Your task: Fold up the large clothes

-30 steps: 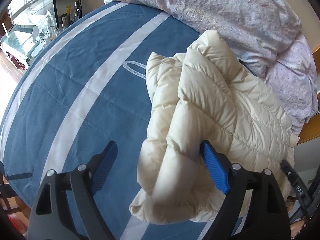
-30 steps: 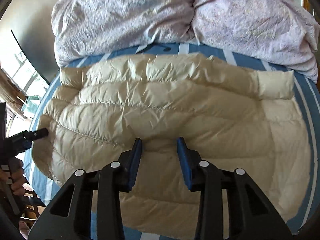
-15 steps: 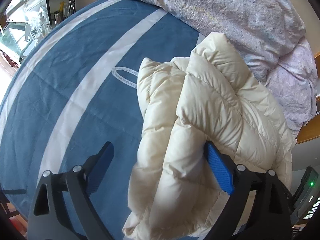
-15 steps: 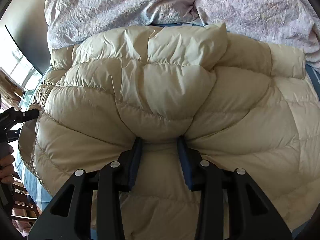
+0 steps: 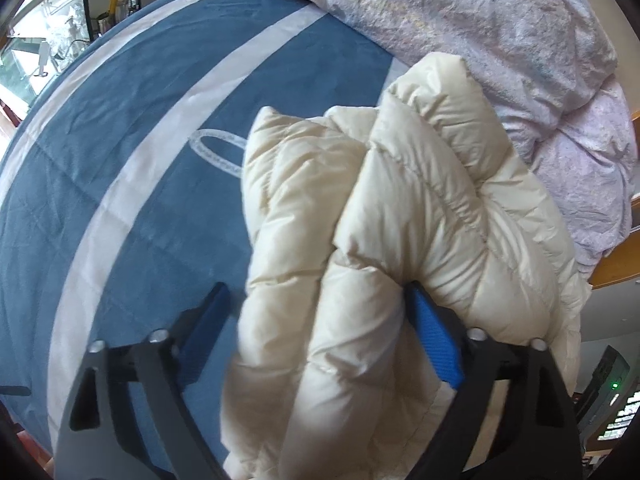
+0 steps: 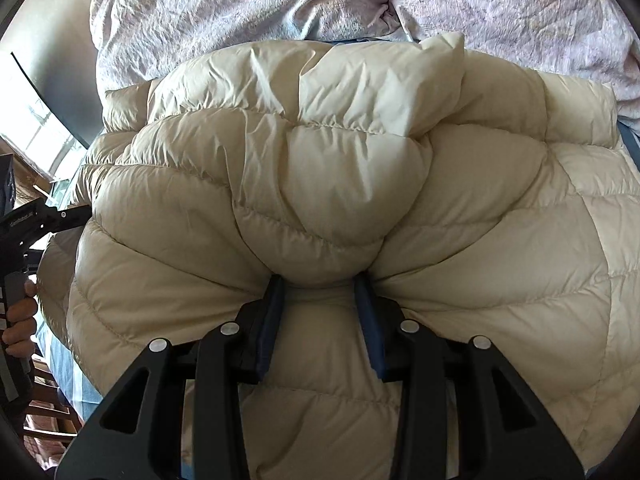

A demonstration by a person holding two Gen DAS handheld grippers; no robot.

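Note:
A cream quilted puffer jacket (image 5: pixel 400 200) lies bunched on the blue bed sheet (image 5: pixel 140 120) with white stripes. My left gripper (image 5: pixel 316 288) straddles a thick fold at the jacket's side and its jaws are closing. The right pad (image 5: pixel 436 344) touches the fabric, while a narrow gap shows at the left pad (image 5: pixel 204 328). In the right wrist view the jacket (image 6: pixel 320 184) fills the frame, doubled over on itself. My right gripper (image 6: pixel 319 280) is shut on a puffed bulge of it. The left gripper's body (image 6: pixel 40 220) and the hand (image 6: pixel 20 312) holding it show at the jacket's left edge.
A rumpled lilac duvet (image 5: pixel 480 20) is piled along the far side of the bed, right behind the jacket (image 6: pixel 240 8). A wooden bed frame (image 5: pixel 616 272) runs at the right. Cluttered shelves by a window (image 5: pixel 60 40) stand beyond the bed's far left corner.
In the right wrist view the jacket lay spread flat; now a folded layer bulges over it up against the pinching pads. The left gripper has drawn closer around the fold.

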